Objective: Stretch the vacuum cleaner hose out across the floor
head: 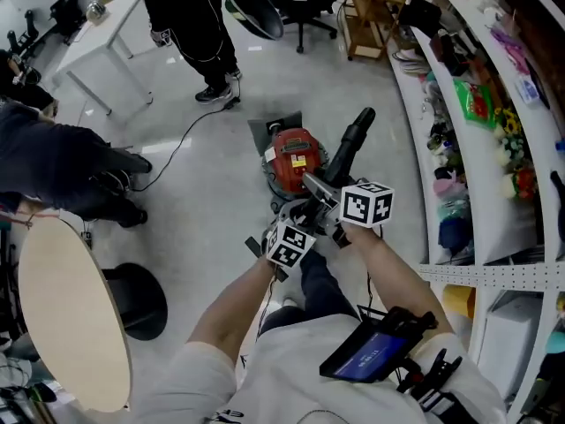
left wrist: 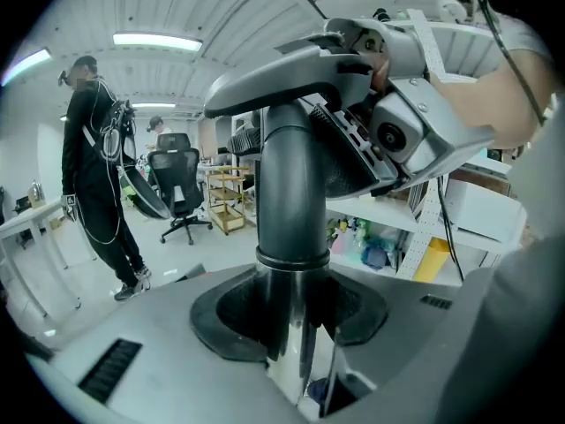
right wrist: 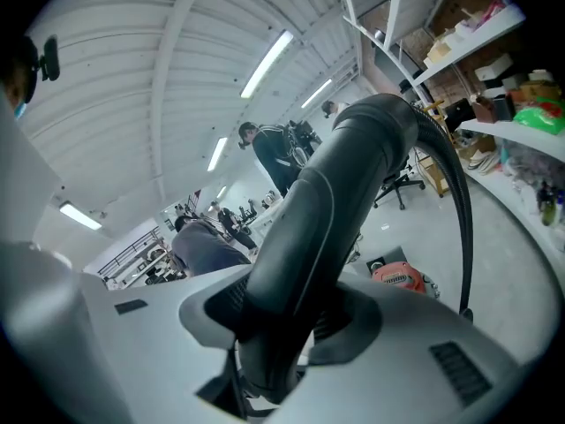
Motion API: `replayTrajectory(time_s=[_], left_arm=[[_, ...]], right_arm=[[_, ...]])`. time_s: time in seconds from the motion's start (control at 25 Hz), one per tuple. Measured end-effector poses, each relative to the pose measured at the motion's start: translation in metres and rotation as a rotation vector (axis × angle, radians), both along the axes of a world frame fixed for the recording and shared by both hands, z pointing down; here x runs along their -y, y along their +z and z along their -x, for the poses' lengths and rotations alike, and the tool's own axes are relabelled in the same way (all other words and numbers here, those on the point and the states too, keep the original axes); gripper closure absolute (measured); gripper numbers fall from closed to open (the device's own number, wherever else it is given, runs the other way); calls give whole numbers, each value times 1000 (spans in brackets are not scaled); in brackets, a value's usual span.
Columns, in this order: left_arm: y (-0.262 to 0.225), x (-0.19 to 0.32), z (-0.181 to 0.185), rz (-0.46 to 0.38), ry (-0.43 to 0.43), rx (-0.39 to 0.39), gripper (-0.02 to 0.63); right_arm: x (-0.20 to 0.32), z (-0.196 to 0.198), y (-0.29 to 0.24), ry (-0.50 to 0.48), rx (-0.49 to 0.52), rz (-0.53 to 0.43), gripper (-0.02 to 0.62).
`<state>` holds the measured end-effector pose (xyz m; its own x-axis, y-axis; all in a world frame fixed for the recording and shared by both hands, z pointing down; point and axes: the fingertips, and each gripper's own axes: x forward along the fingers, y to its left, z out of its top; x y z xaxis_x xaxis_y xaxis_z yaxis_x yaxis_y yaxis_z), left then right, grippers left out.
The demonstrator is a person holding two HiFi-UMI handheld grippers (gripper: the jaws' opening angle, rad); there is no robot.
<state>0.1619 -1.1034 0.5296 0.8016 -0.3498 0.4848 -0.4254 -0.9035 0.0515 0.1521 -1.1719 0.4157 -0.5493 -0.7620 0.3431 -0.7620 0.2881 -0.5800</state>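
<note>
Both claws r shut tight on the black hose end [head: 351,140]: the left claw [left wrist: 287,323] squeezes the straight dark tube [left wrist: 287,193], w/ a shiny metal bit [left wrist: 284,325] right under it, & the right claw [right wrist: 281,329] squeezes the bent black handle [right wrist: 340,193] just beside it. The hose end is held up in front of the person, above the red vacuum [head: 294,159], which sits on the grey floor [head: 203,179] near the white shelves [head: 481,162]. A person in black [head: 196,20] stands further back, past the vacuum.
</note>
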Motion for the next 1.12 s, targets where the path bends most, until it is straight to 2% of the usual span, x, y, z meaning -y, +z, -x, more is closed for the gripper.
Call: replayTrajectory(time_s=[0.28, 0.68, 0.88, 1.12], left_arm=[[-27, -71, 0, -24, 55, -2, 466], [-33, -179, -52, -1, 174, -8, 466], [-32, -243, -77, 9, 173, -12, 466], [-33, -323, -97, 20, 119, -7, 466]], right_arm=[[-72, -6, -28, 73, 15, -12, 442], [-180, -55, -38, 174, -50, -24, 443], [-243, -76, -38, 163, -69, -30, 443], [-322, -95, -39, 120, -59, -16, 443]])
